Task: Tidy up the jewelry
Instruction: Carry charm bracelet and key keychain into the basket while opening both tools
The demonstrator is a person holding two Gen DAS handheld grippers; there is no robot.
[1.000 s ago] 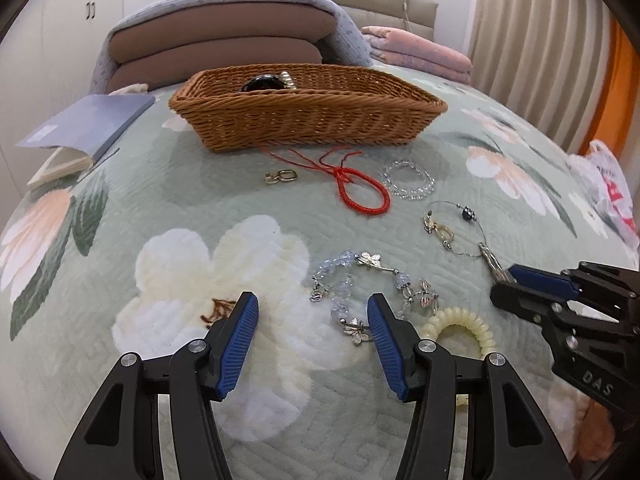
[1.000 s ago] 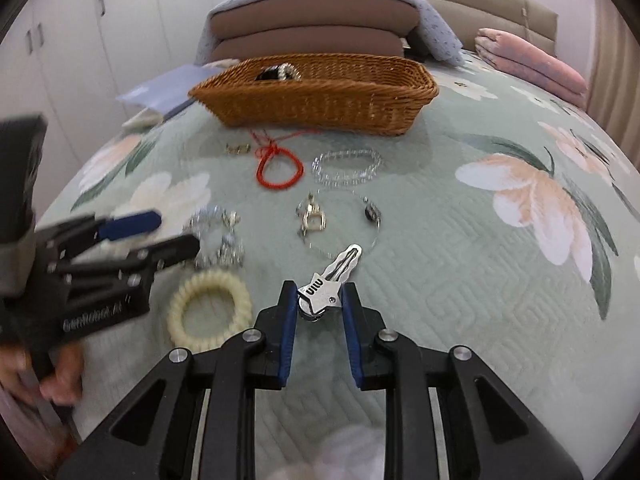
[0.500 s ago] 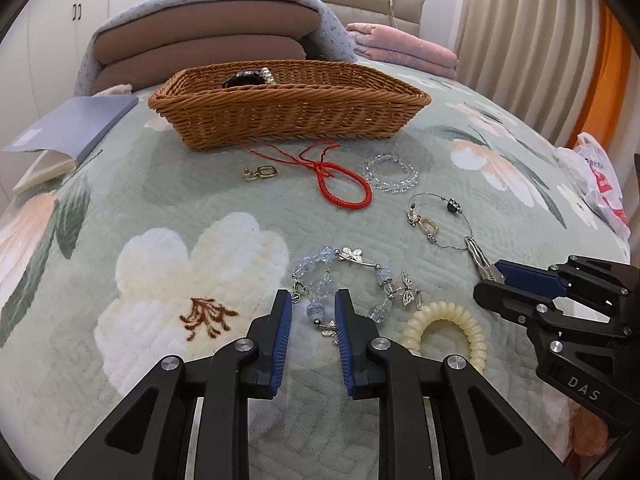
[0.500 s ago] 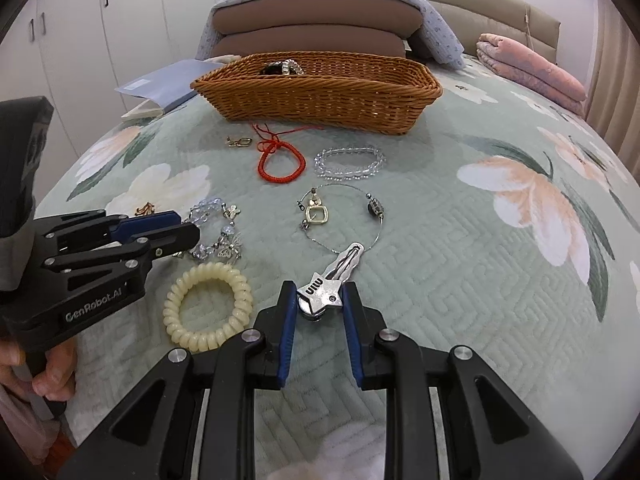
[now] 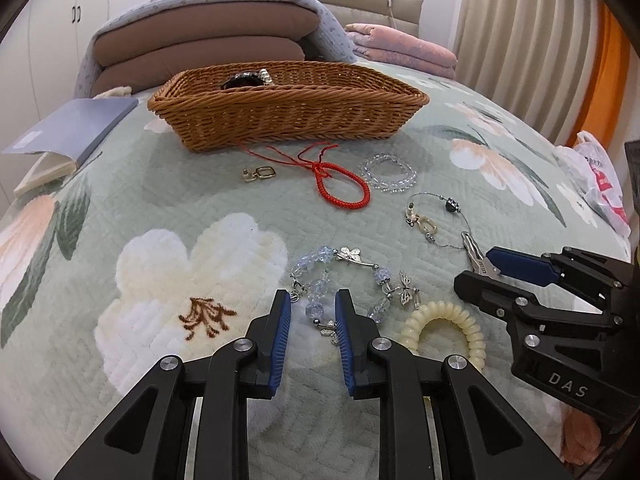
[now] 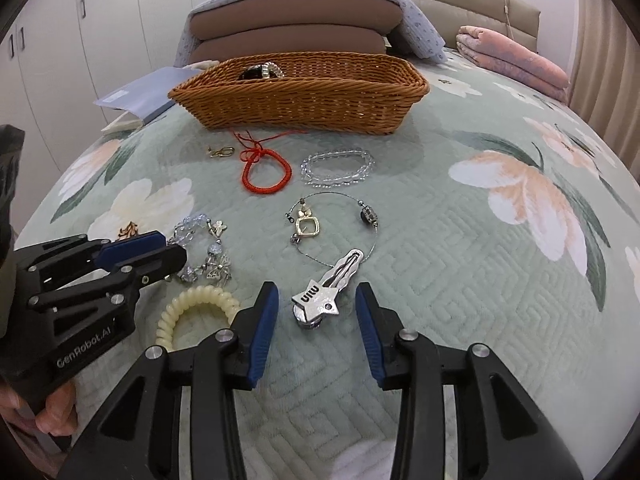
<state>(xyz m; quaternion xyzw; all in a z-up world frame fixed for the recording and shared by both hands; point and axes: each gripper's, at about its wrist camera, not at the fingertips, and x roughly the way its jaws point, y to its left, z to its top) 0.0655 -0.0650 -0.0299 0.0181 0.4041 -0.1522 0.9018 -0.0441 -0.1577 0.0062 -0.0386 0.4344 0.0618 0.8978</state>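
Observation:
On the flowered bed cover, my left gripper is shut on the near side of a blue bead bracelet with silver butterfly charms. A silver star hair clip lies flat between the opening jaws of my right gripper, and neither pad touches it. Farther back stands a wicker basket with a dark watch inside. In front of it lie a red cord bracelet, a clear bead bracelet, a wire necklace and a small gold clasp.
A cream spiral hair tie lies between the two grippers. A blue notebook sits at the bed's left edge, a plastic bag at the right. Brown pillows and a folded pink blanket are behind the basket.
My left jaws went from wide apart to closed on the blue bead bracelet. My right jaws, which pinched the silver clip, have spread and the clip lies free.

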